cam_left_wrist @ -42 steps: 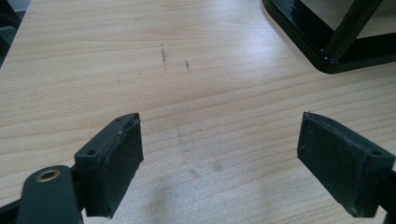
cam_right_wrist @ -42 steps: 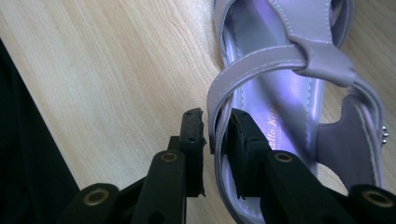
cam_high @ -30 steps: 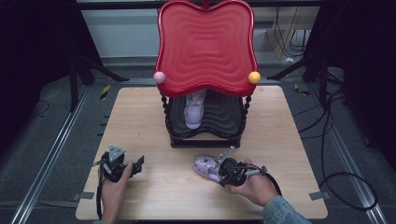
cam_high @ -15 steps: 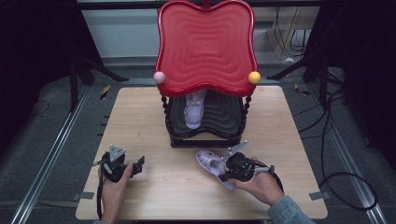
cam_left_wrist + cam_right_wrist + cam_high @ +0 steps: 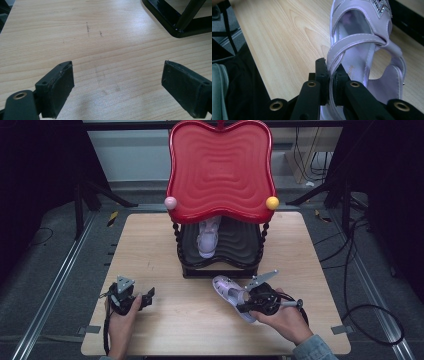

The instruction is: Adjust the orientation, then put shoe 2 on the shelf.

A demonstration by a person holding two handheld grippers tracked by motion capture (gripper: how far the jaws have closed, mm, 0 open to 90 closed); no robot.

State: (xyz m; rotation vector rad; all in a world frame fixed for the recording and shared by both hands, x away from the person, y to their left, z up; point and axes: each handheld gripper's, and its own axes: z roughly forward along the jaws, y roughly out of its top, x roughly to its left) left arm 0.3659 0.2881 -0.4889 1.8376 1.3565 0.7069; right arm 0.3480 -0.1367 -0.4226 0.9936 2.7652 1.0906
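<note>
Lilac sandal (image 5: 362, 50) sits pinched by its side strap in our right gripper (image 5: 331, 75), near the table's (image 5: 150, 245) front edge, just before the black lower shelf (image 5: 235, 247) where its mate (image 5: 207, 237) rests. Our left gripper (image 5: 117, 82) hangs with jaws wide apart over bare wood, holding nothing.

Sandal (image 5: 358, 62) insole print (small, gold) too blurred; nothing readable.

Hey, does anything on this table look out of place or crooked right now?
One lilac sandal lies slantwise on the table, its side strap pinched by the right gripper, while its mate sits on the shoe rack's lower shelf. Nothing looks damaged.
</note>
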